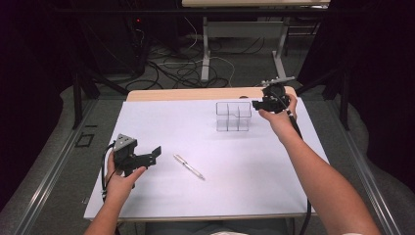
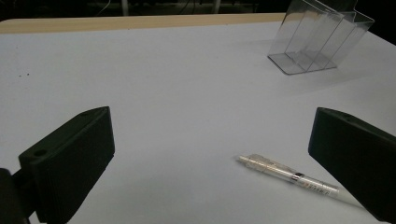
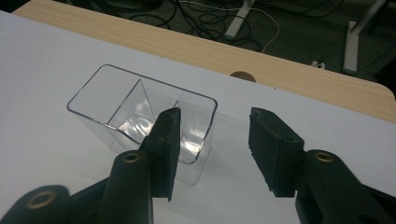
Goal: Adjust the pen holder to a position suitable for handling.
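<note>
A clear plastic organizer [image 1: 233, 116] with three compartments stands upright at the back of the white sheet, empty. My right gripper [image 1: 258, 104] hovers at its right edge, jaws open, one jaw over the rim of the organizer [image 3: 140, 116] and nothing between them. A clear pen [image 1: 189, 167] lies flat near the middle of the sheet. My left gripper [image 1: 155, 153] rests at the left, pointing toward the pen [image 2: 289, 175], jaws wide open and empty. The organizer [image 2: 317, 42] shows far off in the left gripper view.
A white sheet [image 1: 210, 196] covers most of the wooden table [image 1: 186, 94]. A cable hole [image 3: 243, 76] sits in the wood behind the organizer. Cables and table legs [image 1: 205, 54] lie on the floor beyond.
</note>
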